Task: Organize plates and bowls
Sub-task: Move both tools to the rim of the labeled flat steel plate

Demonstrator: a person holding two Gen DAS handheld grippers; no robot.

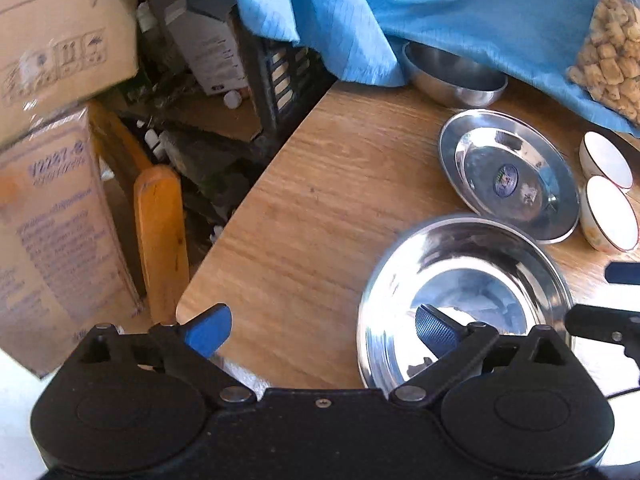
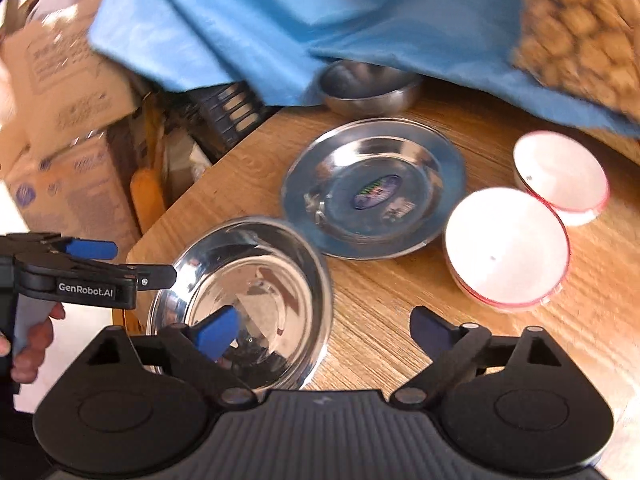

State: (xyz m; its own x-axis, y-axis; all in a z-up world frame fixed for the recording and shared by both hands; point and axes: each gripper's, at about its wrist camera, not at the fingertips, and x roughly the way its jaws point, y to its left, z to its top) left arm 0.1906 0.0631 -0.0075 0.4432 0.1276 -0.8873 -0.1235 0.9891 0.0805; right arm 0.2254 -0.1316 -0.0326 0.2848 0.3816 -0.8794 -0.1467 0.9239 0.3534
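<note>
A shiny steel plate [image 1: 464, 292] [image 2: 244, 300] lies near the wooden table's front left corner. A second steel plate [image 1: 508, 176] [image 2: 372, 188] with a sticker lies behind it. Two white bowls [image 1: 610, 212] [image 2: 508, 248] with red rims stand to the right. A steel bowl [image 1: 452, 76] [image 2: 368, 88] sits at the back, partly under blue cloth. My left gripper [image 1: 324, 332] is open, its right finger over the near plate's rim. My right gripper [image 2: 324, 332] is open and empty, straddling the near plate's right edge. The left gripper also shows in the right wrist view [image 2: 92, 264].
A blue cloth [image 1: 400, 8] [image 2: 280, 20] drapes over the table's back. A bag of brown snacks [image 1: 612, 52] [image 2: 580, 32] lies on it at the right. Cardboard boxes [image 1: 52, 200], a wooden chair back [image 1: 160, 236] and clutter stand left of the table edge [image 1: 240, 216].
</note>
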